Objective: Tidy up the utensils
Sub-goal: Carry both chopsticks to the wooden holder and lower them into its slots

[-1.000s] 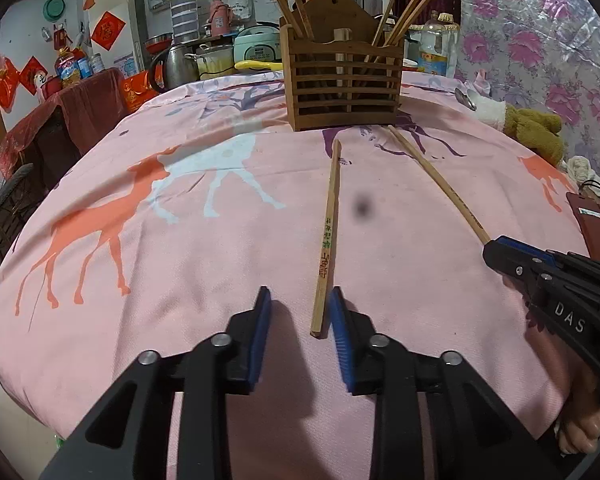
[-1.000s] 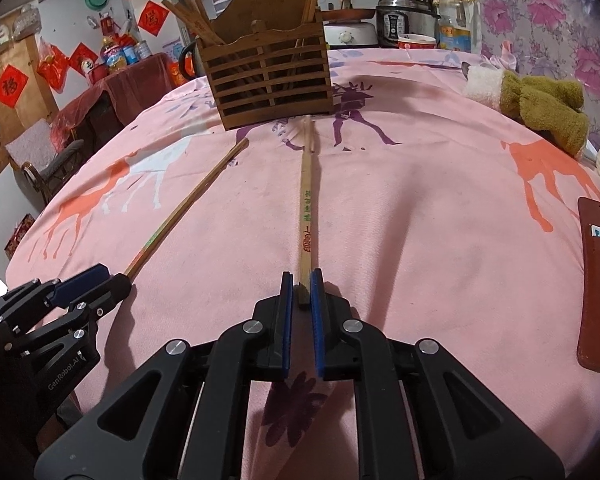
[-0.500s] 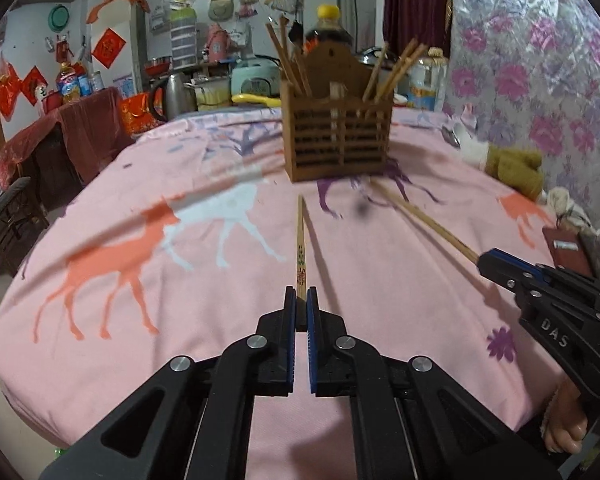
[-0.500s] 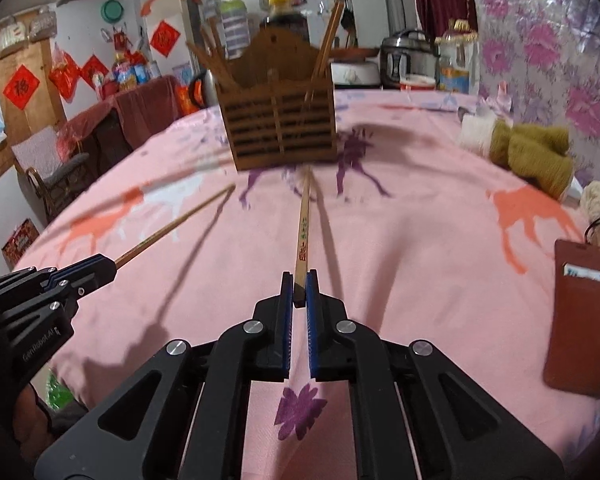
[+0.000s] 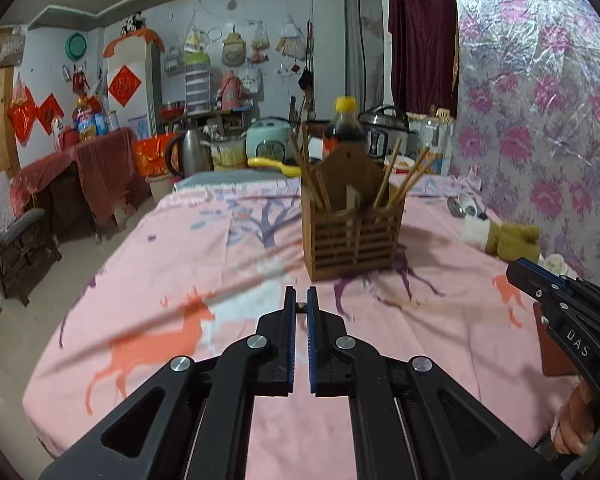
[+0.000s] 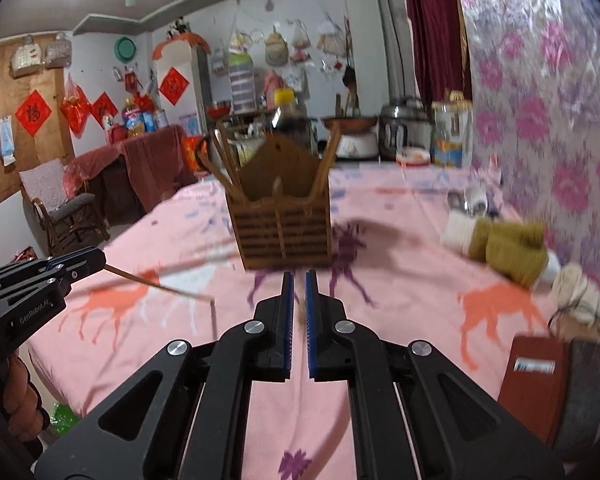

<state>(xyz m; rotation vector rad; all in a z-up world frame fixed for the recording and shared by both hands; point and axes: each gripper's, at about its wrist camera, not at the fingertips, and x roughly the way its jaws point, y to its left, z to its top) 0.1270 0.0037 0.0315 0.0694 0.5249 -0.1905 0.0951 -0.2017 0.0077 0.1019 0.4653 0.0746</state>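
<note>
A slatted wooden utensil holder [image 5: 354, 236] with several chopsticks in it stands mid-table on the pink deer-print cloth [image 5: 160, 340]. My left gripper [image 5: 300, 292] is shut on a chopstick [image 5: 300, 305]. Only its near end shows between the blue pads here. In the right wrist view this chopstick [image 6: 160, 286] sticks out of the left gripper [image 6: 100, 258], held above the cloth. My right gripper [image 6: 299, 280] is shut on a second chopstick [image 6: 300, 312], seen end-on as a thin sliver between the pads. The right gripper [image 5: 514, 272] also shows at the right edge of the left view. Both grippers point toward the holder.
An olive and white stuffed toy [image 6: 512, 248] lies right of the holder, with a metal spoon [image 5: 460, 204] behind it. A brown wallet [image 6: 536, 380] sits at the near right edge. A dark sauce bottle [image 5: 346, 120] and cookers stand beyond the table. A chair [image 5: 16, 248] is at left.
The left gripper closed on its chopstick. Both grippers then rose and tilted up, lifting both chopsticks off the cloth, so the holder and room now fill the views.
</note>
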